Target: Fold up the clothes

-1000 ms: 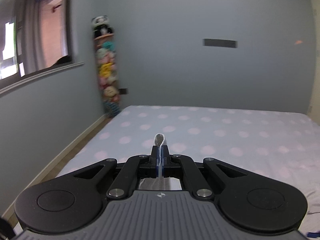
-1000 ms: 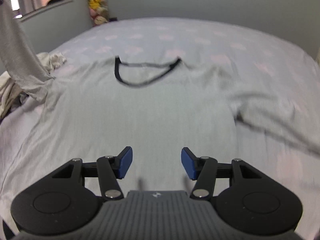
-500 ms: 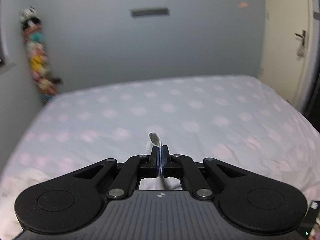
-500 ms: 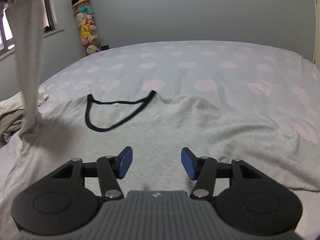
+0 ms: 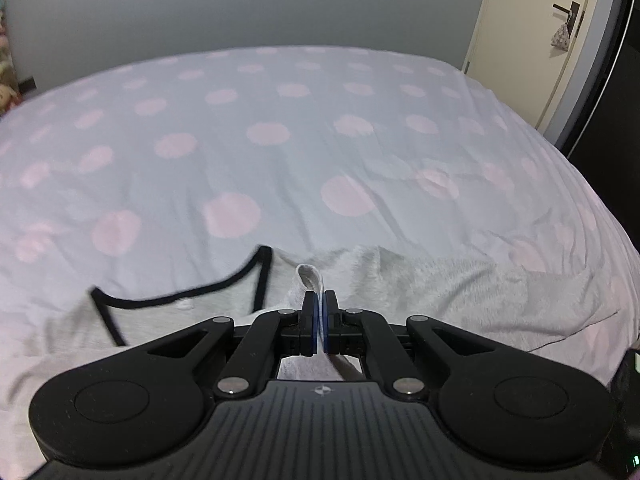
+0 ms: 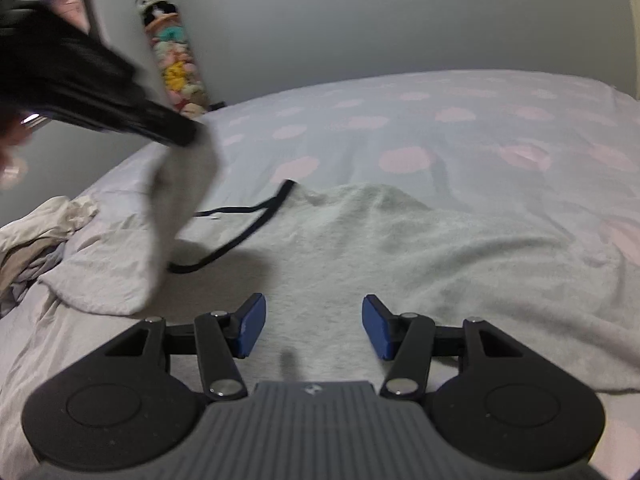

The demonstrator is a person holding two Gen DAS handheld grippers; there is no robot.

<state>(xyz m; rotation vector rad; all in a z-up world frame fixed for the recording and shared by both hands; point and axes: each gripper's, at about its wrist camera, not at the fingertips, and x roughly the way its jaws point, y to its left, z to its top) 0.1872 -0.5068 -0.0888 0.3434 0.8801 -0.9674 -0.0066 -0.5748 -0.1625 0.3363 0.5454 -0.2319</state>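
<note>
- Jaws of the left gripper point(image 5: 320, 300) are pressed together on a fold of grey cloth, a small loop of it sticking out past the tips.
- That cloth is a sleeve point(image 6: 180, 216) of the grey T-shirt point(image 6: 360, 248); seen from the right wrist, it hangs down from the tool to the shirt's shoulder at the left edge.
- Right gripper point(image 6: 313, 328) hovers over the shirt's body with its blue pads well apart and nothing between them.
- T-shirt lies spread on the polka-dot bed sheet point(image 5: 280, 128), black-trimmed neckline point(image 5: 180, 300) toward the far side, long axis running away from both tools.
- Deciding relation, as I judge it: the shirt's midline lies to the right of the held sleeve, so the sleeve has to travel inward across the neckline; the left hand is the nearer one and already has the cloth.
- A heap of other clothes point(image 6: 36, 240) sits at the bed's left edge.
</note>
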